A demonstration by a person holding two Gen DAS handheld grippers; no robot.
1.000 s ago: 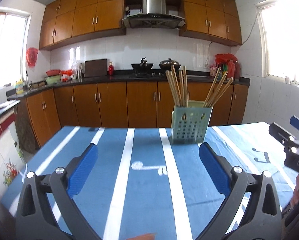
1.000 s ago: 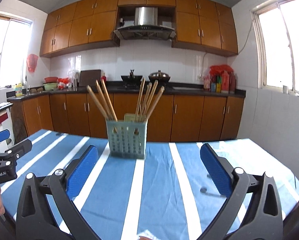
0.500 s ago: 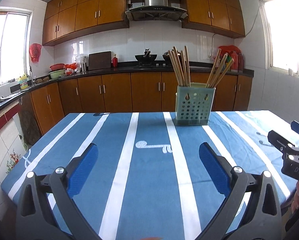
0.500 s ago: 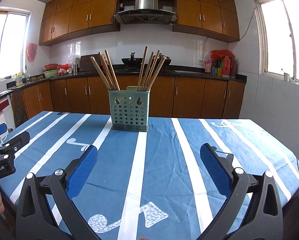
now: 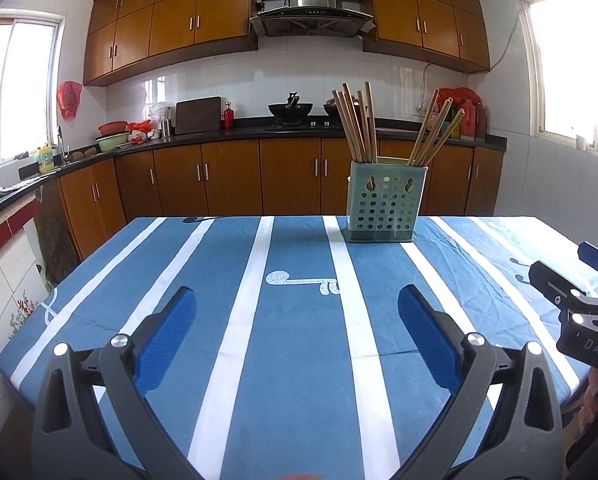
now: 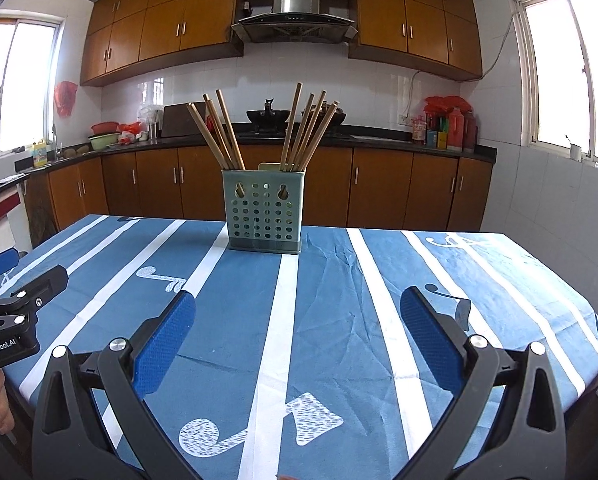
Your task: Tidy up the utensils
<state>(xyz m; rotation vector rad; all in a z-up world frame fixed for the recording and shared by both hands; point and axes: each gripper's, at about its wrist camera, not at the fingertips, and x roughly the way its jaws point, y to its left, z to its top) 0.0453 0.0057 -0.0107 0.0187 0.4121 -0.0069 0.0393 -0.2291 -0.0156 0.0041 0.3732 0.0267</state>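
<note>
- The left gripper [image 5: 297, 312] is nearest in its own camera. Its two blue fingers [image 5: 167, 334] are spread wide with nothing between them.
- The right gripper [image 6: 299, 312] is the same. Its blue fingers [image 6: 429, 340] are wide apart and hold nothing.
- Both grippers hang over the near side of the table [image 5: 299, 400]. They do not touch the cloth.
- In the left camera, the right gripper shows at the right edge. In the right camera, the left gripper [image 6: 9, 304] shows at the left edge. They are well apart from each other.
- The table has a blue cloth [image 6: 327, 300] with white stripes and white music notes on it.
- Farther back on the table stands a green basket [image 6: 264, 216] with round holes in its side. It stands up straight near the far edge.
- Wooden chopsticks [image 6: 219, 132] stick up out of the basket in two bunches. One bunch leans left and the other bunch [image 6: 307, 132] leans right.
- From the left camera the basket [image 5: 385, 204] is ahead and to the right. From the right camera it is ahead and a bit to the left.
- Behind the table are brown cupboards [image 5: 227, 176] with a black counter [image 5: 259, 130] on top.
- On the counter sit a black pan [image 5: 291, 110], a dark cutting board [image 5: 198, 115] and a red bottle [image 5: 228, 114].
- A silver hood [image 6: 295, 12] hangs on the wall above the pan.
</note>
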